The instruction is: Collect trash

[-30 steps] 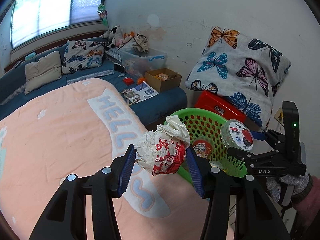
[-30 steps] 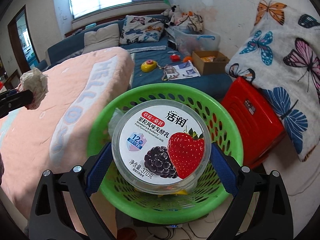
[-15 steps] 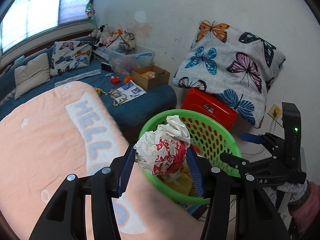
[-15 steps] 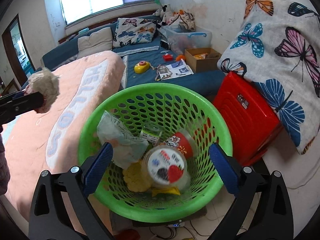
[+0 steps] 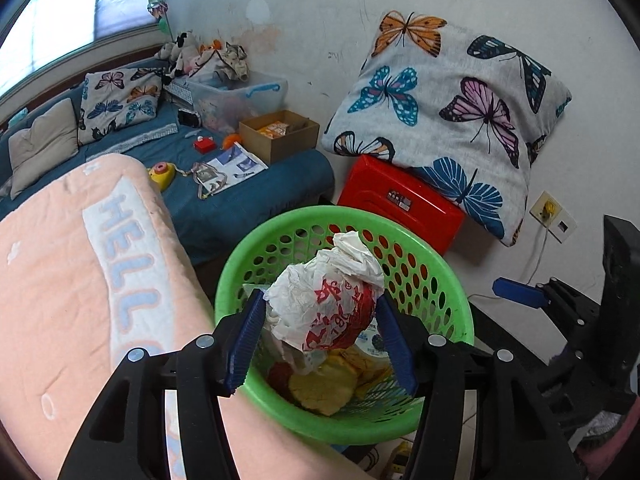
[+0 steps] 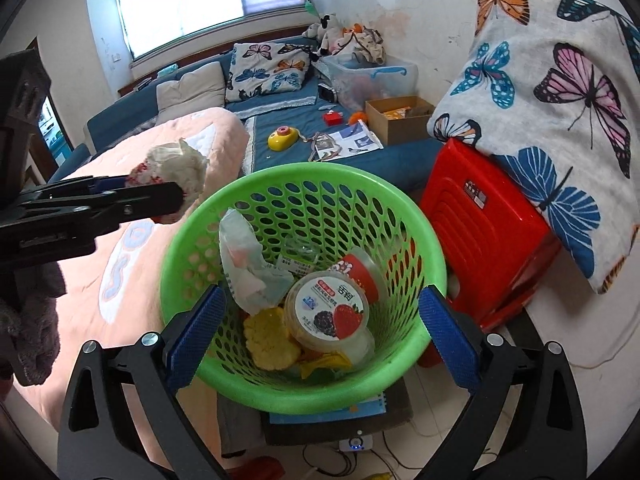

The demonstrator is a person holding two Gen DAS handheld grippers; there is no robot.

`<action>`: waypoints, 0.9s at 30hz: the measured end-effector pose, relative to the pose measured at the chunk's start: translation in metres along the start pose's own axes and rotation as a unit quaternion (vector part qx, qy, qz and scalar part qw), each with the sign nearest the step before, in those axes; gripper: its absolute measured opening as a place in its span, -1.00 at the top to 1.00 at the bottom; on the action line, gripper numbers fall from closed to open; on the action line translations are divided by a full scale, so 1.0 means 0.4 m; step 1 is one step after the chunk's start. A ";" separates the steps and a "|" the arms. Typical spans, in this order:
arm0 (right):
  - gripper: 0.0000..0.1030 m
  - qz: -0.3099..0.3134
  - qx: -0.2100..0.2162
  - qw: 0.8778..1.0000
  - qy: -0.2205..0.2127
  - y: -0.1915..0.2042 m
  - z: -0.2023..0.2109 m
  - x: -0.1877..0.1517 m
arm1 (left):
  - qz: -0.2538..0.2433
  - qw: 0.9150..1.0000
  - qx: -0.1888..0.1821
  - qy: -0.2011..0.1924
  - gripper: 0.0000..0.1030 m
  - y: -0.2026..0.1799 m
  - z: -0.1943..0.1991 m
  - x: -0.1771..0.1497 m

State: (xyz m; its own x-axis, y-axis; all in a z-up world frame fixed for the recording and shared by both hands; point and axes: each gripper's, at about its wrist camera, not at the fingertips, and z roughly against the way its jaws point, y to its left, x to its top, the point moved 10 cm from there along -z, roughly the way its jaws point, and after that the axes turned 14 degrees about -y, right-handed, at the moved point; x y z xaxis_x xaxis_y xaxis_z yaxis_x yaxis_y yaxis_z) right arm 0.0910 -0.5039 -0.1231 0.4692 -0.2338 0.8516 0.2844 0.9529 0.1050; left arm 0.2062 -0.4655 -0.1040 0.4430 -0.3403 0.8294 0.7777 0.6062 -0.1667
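My left gripper (image 5: 320, 330) is shut on a crumpled white and red wrapper (image 5: 324, 300) and holds it above the near-left part of the green basket (image 5: 348, 216). The wrapper also shows in the right wrist view (image 6: 176, 172), just left of the basket rim (image 6: 304, 172). My right gripper (image 6: 320, 322) is open and empty above the basket. In the basket lie a yogurt cup (image 6: 330, 314), a red-lidded cup (image 6: 358, 272), a pale plastic bag (image 6: 248, 264) and yellow scraps (image 6: 272, 340). The right gripper shows at the right edge of the left wrist view (image 5: 520, 296).
A pink blanket (image 5: 72, 280) covers the bed on the left. A red stool (image 6: 488, 236) with a butterfly pillow (image 6: 560, 92) stands right of the basket. A blue sofa (image 6: 348, 144) behind holds a cardboard box (image 6: 396, 118), papers and toys. Cables lie on the floor.
The yogurt cup left my right gripper and dropped into the basket; that gripper stays open. My left gripper carried the wrapper right, from over the blanket to above the basket.
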 end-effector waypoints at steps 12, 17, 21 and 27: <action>-0.87 -0.006 0.005 1.000 -0.006 0.003 0.029 -0.004 | 0.006 1.000 -0.004 0.001 -0.43 -0.013 0.001 -0.016; -0.87 -0.002 0.012 1.000 -0.009 0.025 0.048 -0.005 | 0.009 1.000 0.004 -0.013 -0.59 0.004 0.050 -0.013; -0.87 0.000 0.021 1.000 -0.013 0.055 0.063 -0.006 | 0.015 0.999 0.016 -0.026 -0.63 0.036 0.102 -0.012; -0.87 0.003 0.037 0.999 -0.018 0.115 0.084 -0.003 | 0.023 0.998 0.047 -0.043 -0.71 0.104 0.183 -0.022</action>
State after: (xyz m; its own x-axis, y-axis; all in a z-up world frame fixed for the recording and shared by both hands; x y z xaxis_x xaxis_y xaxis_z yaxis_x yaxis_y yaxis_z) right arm 0.0756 -0.4533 -0.1021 0.4397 -0.2214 0.8704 0.2183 0.9664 0.1355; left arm 0.2021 -0.3847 -0.0793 0.4336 -0.2505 0.8656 0.7112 0.6850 -0.1580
